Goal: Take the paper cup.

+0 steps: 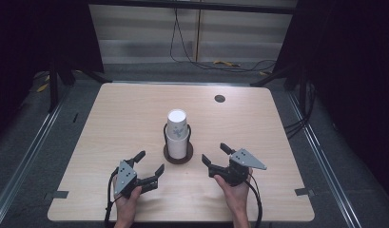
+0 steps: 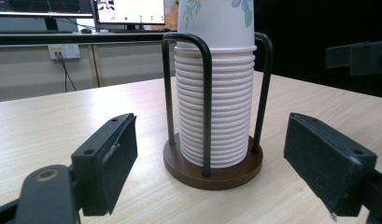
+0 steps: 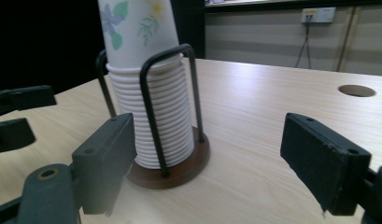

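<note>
Paper cup stack (image 1: 177,127) upright in wire holder (image 1: 178,153), mid-desk (image 1: 258,123). Left gripper (image 1: 148,169), right gripper (image 1: 214,156) flanking near side, jaws wide, empty.

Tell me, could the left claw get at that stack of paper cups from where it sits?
Probably yes. The left claw is open and empty, facing the cup stack across bare table. Only the holder's black wire bars wrap the lower cups; the top cup stands clear above them.
</note>
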### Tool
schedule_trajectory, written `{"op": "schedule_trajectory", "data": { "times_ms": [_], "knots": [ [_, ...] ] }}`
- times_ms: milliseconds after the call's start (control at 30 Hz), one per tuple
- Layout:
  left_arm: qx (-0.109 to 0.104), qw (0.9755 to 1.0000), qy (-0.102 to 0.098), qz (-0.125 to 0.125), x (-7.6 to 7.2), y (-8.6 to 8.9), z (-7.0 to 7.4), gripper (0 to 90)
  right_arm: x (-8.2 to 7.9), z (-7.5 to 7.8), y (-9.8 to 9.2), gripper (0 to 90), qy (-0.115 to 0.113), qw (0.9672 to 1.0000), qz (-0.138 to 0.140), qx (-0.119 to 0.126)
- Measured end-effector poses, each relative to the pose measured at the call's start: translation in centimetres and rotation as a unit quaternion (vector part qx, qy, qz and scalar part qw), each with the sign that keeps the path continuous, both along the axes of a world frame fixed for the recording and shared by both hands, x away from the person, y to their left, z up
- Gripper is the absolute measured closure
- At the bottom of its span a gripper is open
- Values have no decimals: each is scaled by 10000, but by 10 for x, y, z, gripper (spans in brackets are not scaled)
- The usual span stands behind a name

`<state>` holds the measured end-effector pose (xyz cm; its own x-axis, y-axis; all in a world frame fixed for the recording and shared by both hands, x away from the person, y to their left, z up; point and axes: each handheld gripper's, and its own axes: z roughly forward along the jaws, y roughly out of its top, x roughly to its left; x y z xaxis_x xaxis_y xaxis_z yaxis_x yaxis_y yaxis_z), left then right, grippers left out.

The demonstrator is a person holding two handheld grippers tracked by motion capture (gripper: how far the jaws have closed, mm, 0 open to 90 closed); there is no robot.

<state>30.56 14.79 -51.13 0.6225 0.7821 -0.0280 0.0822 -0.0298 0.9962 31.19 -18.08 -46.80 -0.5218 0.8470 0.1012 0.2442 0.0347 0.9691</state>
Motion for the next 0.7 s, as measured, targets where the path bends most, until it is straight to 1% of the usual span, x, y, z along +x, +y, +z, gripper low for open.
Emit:
{"op": "schedule_trajectory", "data": {
  "times_ms": [67, 200, 233, 300, 367, 400, 433, 533, 600, 700],
  "knots": [
    [-9, 10000, 19, -9, 1, 0, 0, 174, 2, 4, 3, 166, -28, 9999, 119, -21],
    [5, 10000, -7, 4, 0, 0, 0, 174, 5, 6, 5, 163, -35, 9998, 185, -14],
    [3, 10000, -6, 5, 0, 0, 0, 173, 7, 8, 7, 162, -62, 9997, 241, -38],
    [5, 10000, -8, 6, 0, 0, 0, 174, 8, 9, 9, 167, -28, 9995, 315, -78],
    [13, 10000, 1, 12, 0, 0, 0, 172, 8, 9, 11, 176, -53, 9993, 352, -93],
    [13, 10000, 1, 12, 0, 0, 0, 170, 8, 9, 11, 176, -53, 9993, 352, -93],
    [-8, 10000, 10, 3, 0, 0, 0, 170, 8, 9, 12, 179, 12, 9991, 420, -42],
    [1, 10000, -4, 10, 0, 0, 0, 170, 10, 11, 13, 175, -11, 9990, 444, -45],
    [-1, 10000, -6, 12, 0, 0, 0, 169, 12, 17, 16, 172, 19, 9986, 530, 0],
    [3, 10000, -5, 12, 0, 0, 0, 170, 14, 21, 19, 171, 35, 9983, 585, -31]
  ]
}}
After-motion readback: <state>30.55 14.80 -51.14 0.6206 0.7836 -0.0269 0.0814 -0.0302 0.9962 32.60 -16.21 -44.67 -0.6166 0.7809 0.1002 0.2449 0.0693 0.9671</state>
